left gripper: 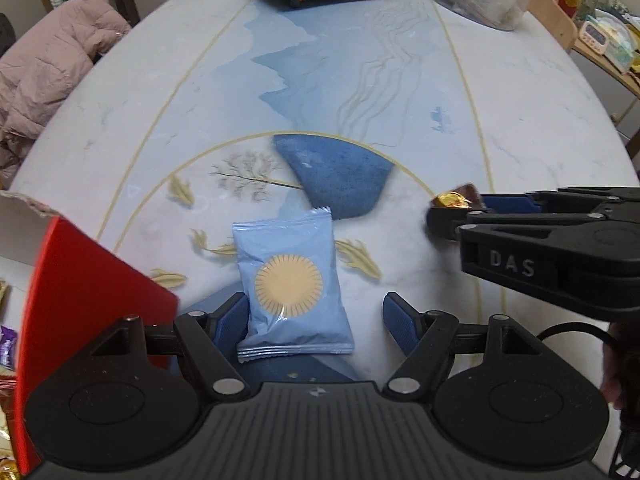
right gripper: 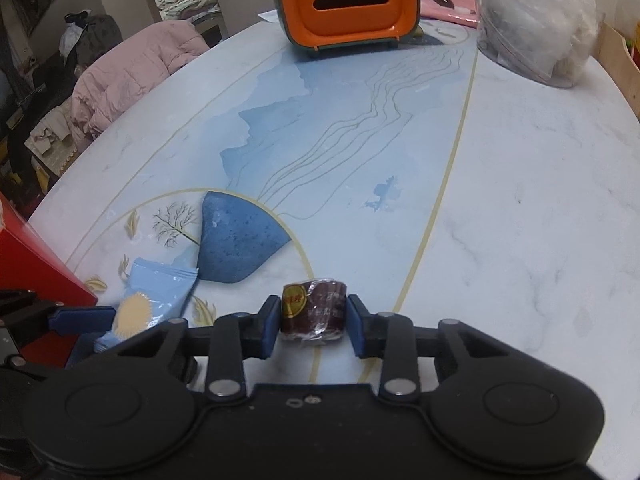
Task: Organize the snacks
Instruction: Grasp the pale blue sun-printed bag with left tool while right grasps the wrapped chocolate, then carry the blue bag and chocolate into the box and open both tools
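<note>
1. Red box (left gripper: 92, 300): stands at the far left edge of the table (left gripper: 520, 128), just beside my left gripper; loose snack wrappers (left gripper: 6, 344) lie past its outer side.
2. My left gripper (left gripper: 316, 316): jaws stand wide, straddling the blue packet (left gripper: 290, 280), which lies flat on the table. The left pad sits just beside the packet's edge; the right pad stands clear of it. Nothing is gripped.
3. Blue packet: pale blue pouch with a cream sunburst, resting on the painted ring in the tabletop.
4. My right gripper (right gripper: 313, 322): jaws drawn narrow, both blue pads pressing the sides of the dark wrapped candy (right gripper: 314, 312), which bears a gold label.
5. Far end of the table: orange tissue box (right gripper: 346, 2) at centre, clear plastic bag (right gripper: 532, 20) to its right.
</note>
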A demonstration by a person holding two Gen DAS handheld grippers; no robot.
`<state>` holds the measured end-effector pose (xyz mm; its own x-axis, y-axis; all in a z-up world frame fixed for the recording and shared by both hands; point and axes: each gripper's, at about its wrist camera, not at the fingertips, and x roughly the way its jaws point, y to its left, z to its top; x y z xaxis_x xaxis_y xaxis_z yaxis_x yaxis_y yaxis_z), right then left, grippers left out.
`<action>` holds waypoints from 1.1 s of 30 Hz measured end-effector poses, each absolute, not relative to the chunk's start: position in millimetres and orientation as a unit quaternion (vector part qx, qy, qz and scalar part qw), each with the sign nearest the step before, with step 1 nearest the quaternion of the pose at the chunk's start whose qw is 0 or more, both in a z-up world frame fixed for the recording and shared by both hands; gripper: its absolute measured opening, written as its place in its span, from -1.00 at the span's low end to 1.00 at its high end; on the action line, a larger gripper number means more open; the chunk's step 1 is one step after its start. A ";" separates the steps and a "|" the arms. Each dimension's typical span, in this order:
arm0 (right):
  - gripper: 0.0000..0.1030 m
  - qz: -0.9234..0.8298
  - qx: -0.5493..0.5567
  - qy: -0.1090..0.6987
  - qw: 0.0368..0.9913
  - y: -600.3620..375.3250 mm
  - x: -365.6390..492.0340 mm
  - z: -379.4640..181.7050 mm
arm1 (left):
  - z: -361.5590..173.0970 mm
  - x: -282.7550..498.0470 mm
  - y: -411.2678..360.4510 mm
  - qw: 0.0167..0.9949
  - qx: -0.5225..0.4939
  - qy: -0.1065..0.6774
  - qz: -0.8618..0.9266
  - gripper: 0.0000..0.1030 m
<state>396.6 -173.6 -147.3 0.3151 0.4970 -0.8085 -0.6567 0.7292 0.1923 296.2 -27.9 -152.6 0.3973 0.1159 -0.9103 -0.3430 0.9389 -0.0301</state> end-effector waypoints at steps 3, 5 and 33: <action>-0.36 0.361 -0.091 0.457 0.808 -178.0 396.0 -147.8 | -153.5 297.1 -30.8 0.829 -0.107 0.531 0.135 0.42; -0.36 0.362 -0.089 0.458 0.807 -181.9 396.3 -147.4 | -154.2 297.1 -23.1 0.825 -0.126 0.527 0.160 0.42; -0.37 0.370 -0.060 0.442 0.815 -233.0 334.6 -107.4 | -118.1 262.2 -34.9 0.831 -0.151 0.506 0.175 -0.09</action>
<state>334.6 -233.0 -107.4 0.3361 0.5495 -0.7649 -0.6555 0.7197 0.2290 262.2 -34.9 -118.1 0.4268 0.1374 -0.8938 -0.4436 0.8931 -0.0745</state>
